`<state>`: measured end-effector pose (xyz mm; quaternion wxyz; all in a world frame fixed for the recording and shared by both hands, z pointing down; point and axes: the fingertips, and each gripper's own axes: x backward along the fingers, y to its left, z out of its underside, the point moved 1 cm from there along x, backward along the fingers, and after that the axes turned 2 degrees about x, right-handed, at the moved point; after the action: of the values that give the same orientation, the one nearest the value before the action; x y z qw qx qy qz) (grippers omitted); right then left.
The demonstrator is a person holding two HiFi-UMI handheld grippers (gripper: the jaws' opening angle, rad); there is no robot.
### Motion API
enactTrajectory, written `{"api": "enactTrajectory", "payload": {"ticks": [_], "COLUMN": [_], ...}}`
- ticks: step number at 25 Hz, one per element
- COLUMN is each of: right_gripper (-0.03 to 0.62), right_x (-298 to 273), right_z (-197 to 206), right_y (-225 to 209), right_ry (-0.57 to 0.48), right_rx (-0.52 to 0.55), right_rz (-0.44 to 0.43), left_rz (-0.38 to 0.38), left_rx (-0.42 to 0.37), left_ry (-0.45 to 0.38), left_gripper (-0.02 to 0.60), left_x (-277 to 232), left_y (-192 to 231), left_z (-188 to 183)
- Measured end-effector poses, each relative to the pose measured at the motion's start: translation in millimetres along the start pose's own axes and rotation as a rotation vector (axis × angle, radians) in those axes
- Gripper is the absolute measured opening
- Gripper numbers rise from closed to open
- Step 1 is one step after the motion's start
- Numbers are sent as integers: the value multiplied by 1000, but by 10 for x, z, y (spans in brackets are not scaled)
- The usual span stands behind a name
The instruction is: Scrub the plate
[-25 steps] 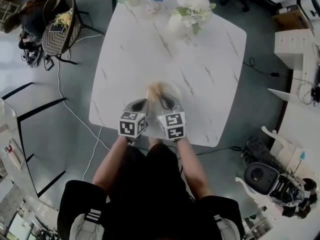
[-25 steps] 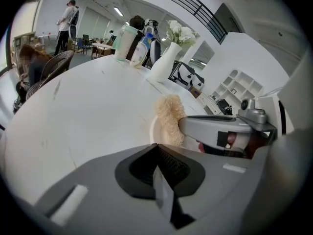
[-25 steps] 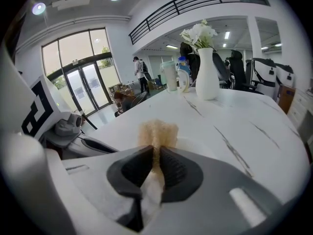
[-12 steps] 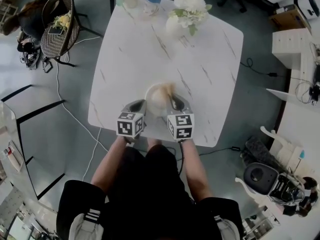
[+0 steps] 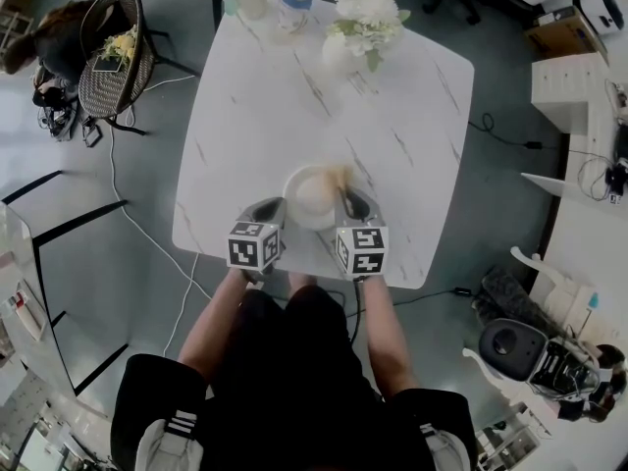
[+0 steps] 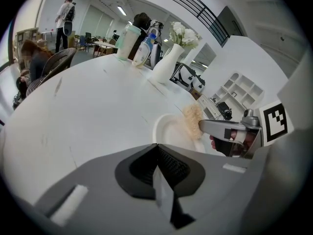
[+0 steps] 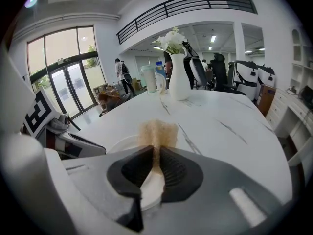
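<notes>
One scrubber [image 7: 157, 132] pinched in right claw [image 7: 156, 154], on plate [image 5: 301, 202].

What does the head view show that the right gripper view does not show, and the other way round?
Only the head view: the person's arms, the floor cable and the outline of the whole table. Only the right gripper view: glass doors, a balcony railing, and the right gripper shut on the tan scrubber. Both: the plate, the flower vase and the left gripper.
</notes>
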<state>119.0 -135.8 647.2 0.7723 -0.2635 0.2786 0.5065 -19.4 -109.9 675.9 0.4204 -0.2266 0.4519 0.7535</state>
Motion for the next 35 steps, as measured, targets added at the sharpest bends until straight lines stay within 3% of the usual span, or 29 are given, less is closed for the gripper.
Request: {"api": "enactTrajectory", "payload": {"ticks": [10,19,35], "right_gripper": [46,46,46], "right_x": [175,397,258], "right_z": [-223,-560,-377], "right_y": [99,535,1037], "right_ry": [-63,-156,-106], "right_rx": [10,50,55], "right_rz": [-7,-84,-186], "left_rz": [23,26,18], "left_rx": [-2,-2,-4], "left_ry": [-19,-19,-23], "left_gripper": [8,8,8], "left_x": [32,41,54], "left_y": [-17,-27,-29], "left_z": [1,-8,-11]}}
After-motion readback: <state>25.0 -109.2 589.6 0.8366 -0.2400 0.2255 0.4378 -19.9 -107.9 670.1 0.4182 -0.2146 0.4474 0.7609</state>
